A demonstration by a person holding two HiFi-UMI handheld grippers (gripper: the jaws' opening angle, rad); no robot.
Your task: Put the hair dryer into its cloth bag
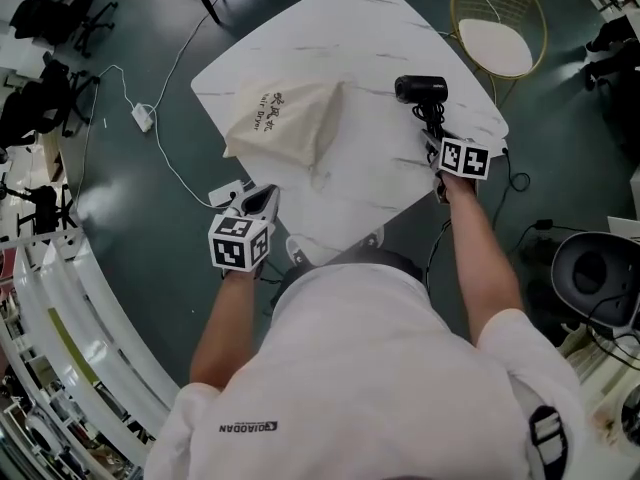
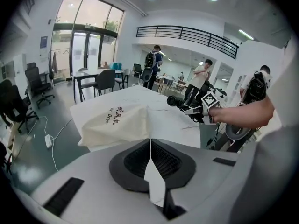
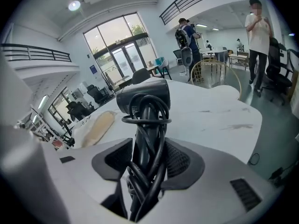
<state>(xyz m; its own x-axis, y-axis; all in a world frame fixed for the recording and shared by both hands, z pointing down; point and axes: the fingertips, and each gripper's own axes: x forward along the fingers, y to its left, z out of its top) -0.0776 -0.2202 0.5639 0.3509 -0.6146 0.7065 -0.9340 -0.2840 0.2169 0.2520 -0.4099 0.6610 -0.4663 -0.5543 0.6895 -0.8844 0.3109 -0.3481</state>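
A cream cloth bag (image 1: pixel 290 118) with dark print lies flat on the left half of the white marble table (image 1: pixel 370 18). The black hair dryer (image 1: pixel 420 90), its cord wound round the handle, is held upright over the table's right side. My right gripper (image 1: pixel 432 133) is shut on that handle and cord (image 3: pixel 145 143), with the dryer's head (image 3: pixel 142 97) above the jaws. My left gripper (image 1: pixel 262 200) hangs at the table's near left edge, shut and holding nothing. From the left gripper view, the bag (image 2: pixel 117 122) lies just ahead and the dryer (image 2: pixel 176 101) is far right.
A gold wire chair (image 1: pixel 497 33) with a white seat stands beyond the table's far right corner. A white power strip (image 1: pixel 142 118) and its cable lie on the floor to the left. Black cables (image 1: pixel 520 183) trail on the right. People (image 2: pixel 198 80) stand farther off.
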